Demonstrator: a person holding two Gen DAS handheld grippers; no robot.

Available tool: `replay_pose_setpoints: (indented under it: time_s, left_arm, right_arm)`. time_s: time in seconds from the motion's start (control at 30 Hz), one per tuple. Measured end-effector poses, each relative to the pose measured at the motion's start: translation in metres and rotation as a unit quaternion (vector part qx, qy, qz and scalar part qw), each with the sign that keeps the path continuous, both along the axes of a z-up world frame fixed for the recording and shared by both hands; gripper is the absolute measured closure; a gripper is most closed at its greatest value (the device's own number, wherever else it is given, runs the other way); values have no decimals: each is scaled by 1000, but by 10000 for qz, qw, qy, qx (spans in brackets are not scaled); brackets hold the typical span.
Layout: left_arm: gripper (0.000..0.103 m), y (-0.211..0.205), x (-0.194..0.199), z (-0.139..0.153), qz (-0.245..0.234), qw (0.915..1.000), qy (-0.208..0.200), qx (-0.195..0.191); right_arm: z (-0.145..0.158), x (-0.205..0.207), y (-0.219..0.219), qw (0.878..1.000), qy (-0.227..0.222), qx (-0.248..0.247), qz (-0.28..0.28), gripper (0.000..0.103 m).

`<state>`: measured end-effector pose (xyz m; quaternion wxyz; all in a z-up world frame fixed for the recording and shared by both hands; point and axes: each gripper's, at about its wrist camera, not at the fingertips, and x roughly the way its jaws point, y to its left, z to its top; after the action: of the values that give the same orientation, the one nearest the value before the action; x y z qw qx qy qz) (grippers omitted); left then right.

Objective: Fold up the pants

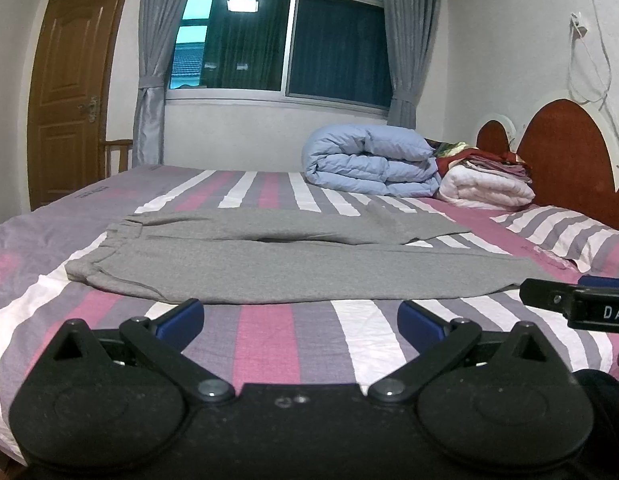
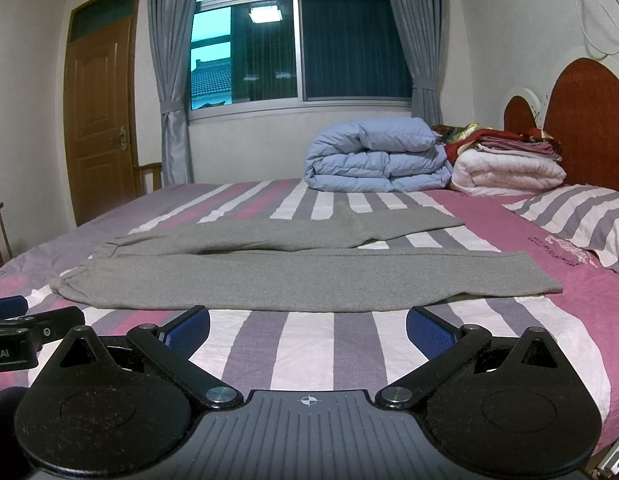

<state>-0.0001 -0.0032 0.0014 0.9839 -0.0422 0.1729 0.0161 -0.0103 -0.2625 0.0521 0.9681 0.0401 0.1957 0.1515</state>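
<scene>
Grey pants (image 1: pixel 269 268) lie flat across the striped bed, waistband at the left and both legs stretched to the right, the far leg angled away. In the right wrist view the same pants (image 2: pixel 213 276) fill the middle, with the near cuff at the right. My left gripper (image 1: pixel 301 318) is open just short of the near edge of the pants, with nothing between its blue pads. My right gripper (image 2: pixel 307 326) is also open, a little short of the near leg. Each gripper shows at the edge of the other's view.
The bed sheet (image 2: pixel 309 344) has pink, purple and white stripes. A folded blue duvet (image 1: pixel 369 166) and a white quilt with stacked clothes (image 1: pixel 485 184) sit at the far right by the red headboard (image 2: pixel 585 120). A striped pillow (image 2: pixel 577 220) lies right. A wooden door (image 1: pixel 69 96) stands left.
</scene>
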Motion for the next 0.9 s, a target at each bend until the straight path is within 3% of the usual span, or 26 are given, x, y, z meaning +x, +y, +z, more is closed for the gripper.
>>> replay_pose_setpoints:
  time_s: [0.1,0.2,0.33,0.4,0.5,0.67,0.7,0.8,0.9]
  left_arm:
    - [16,14,7,8,-25,9997,130,-217]
    - [12,36,19,17,125,9998,92,137]
    - [9,84,49,26,319,9989,55,352]
    - [9,116,73,28,420,9983,182,349]
    - [10,172,117,28,578,9973,396,216]
    - [10,256,212,26,531,9953,784,227]
    - [11,266,230,24,507,9946,872,264]
    - [34,299,296,11,383,9919,1147,392]
    - [37,324,349,-10,315,9884,1438,382]
  right_arm:
    - [4,7,-3,9991,132,177,364,0]
    - [10,27,-5,9959,137,363,813,0]
    - [22,71,4,9925,240,531,1073,0]
    - [31,100,20,9920,191,375,1190,0]
    - [41,149,49,9889,51,209,1472,0]
    - [35,271,108,9765,943,106,1937,0]
    - [32,290,119,9763,907,-2,1963,0]
    - [23,348,156,9753,723,-308,2063,0]
    - [4,404,189,9717,694,-513,2200,0]
